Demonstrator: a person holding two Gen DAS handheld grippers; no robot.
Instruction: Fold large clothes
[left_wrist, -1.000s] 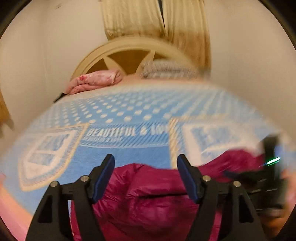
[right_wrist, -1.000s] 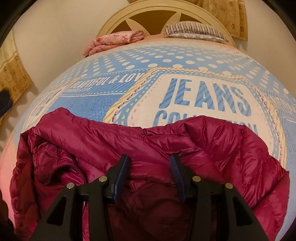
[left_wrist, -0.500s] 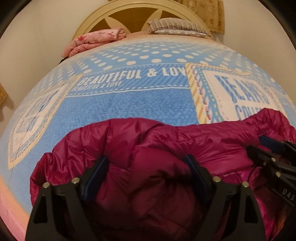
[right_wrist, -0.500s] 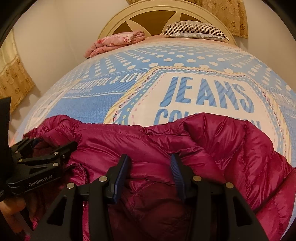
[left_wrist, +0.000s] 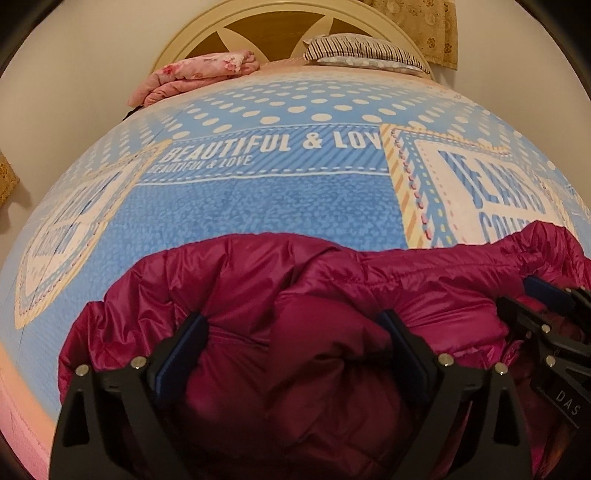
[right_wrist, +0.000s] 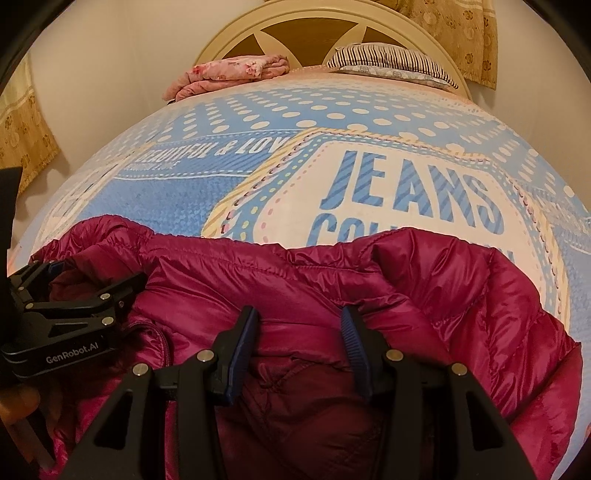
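Spread under everything is the blue printed bedcover (left_wrist: 280, 206); nearest me, my left gripper (left_wrist: 295, 343) is opening its jaws, a puffed fold of the magenta down jacket (left_wrist: 332, 295) between them; my right gripper (right_wrist: 299, 332) is clenched on a bunch of the jacket's upper edge; beyond lies the jacket, crumpled across the bed's near end; farthest, a pink quilt (right_wrist: 229, 74) and a striped pillow (right_wrist: 388, 59) lie against the headboard (right_wrist: 295, 22).

free: blue bedspread (left_wrist: 258, 206) mid-frame | blocked: puffer jacket (left_wrist: 332, 295) bottom; folded pink blanket (left_wrist: 199, 74), striped pillow (left_wrist: 362, 50) top
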